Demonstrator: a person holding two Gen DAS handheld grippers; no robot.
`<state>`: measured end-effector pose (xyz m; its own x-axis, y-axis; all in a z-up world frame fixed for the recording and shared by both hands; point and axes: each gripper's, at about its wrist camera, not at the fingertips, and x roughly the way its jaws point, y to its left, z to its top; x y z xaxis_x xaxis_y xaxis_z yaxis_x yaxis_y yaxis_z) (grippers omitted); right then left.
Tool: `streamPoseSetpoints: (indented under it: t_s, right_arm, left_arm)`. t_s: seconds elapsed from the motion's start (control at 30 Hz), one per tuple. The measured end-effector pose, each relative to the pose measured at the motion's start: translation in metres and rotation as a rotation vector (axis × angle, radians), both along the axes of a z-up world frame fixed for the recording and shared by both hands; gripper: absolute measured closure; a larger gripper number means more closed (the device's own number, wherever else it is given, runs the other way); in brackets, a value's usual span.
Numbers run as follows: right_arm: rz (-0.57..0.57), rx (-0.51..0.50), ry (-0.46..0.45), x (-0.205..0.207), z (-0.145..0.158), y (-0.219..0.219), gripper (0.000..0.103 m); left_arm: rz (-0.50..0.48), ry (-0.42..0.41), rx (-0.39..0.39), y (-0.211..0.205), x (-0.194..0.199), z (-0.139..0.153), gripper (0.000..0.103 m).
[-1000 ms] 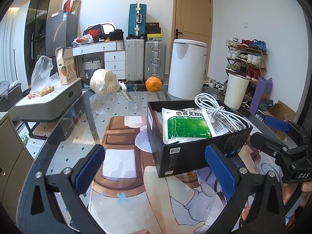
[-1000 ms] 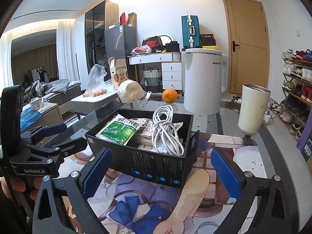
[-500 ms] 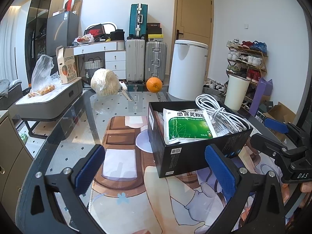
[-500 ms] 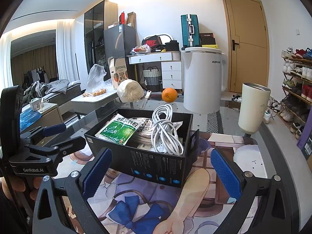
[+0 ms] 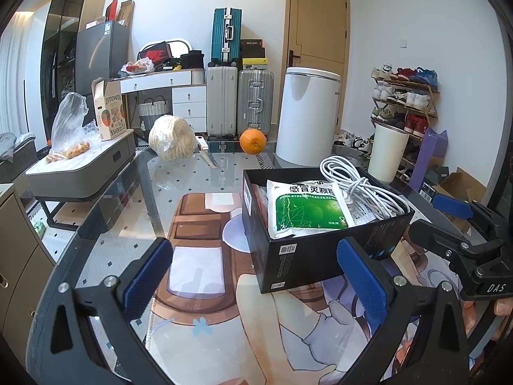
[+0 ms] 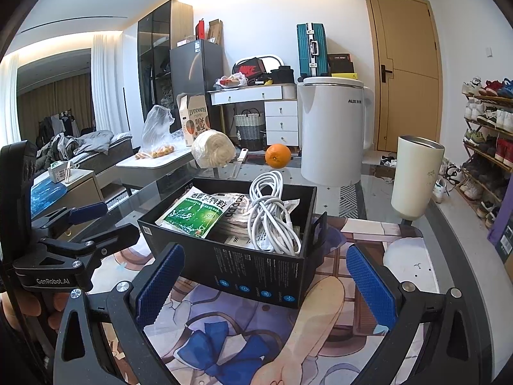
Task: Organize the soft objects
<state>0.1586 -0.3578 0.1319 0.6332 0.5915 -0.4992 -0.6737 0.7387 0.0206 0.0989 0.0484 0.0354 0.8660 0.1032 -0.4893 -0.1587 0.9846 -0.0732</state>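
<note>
A black box (image 5: 307,260) (image 6: 256,272) stands on the printed mat of the glass table. Inside it lie a green and white medicine pouch (image 5: 307,208) (image 6: 192,215), a coiled white cable (image 5: 362,189) (image 6: 269,218) and other flat packets. My left gripper (image 5: 256,276) is open, low over the mat just left of the box, empty. My right gripper (image 6: 263,282) is open too, in front of the box's near wall, empty. Each gripper shows at the edge of the other's view.
At the table's far end lie a wrapped pale bundle (image 5: 171,142) (image 6: 213,152), a knife (image 5: 206,154) and an orange (image 5: 253,141) (image 6: 278,155). A white appliance (image 6: 333,131) and a cream tumbler (image 6: 413,176) stand to the right. A grey case (image 5: 83,166) holds a plastic bag.
Both views drift very slightly; the box and its contents stay put, and both grippers stay open.
</note>
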Motion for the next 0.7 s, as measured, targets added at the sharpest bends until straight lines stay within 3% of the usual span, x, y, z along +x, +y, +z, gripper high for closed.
streamPoseSetpoints:
  t_s: [0.7]
  right_arm:
    - [0.001, 0.002, 0.000, 0.0015, -0.0008, 0.0001, 0.001]
  left_arm:
    - [0.007, -0.009, 0.029, -0.0033, -0.0003, 0.0019, 0.000]
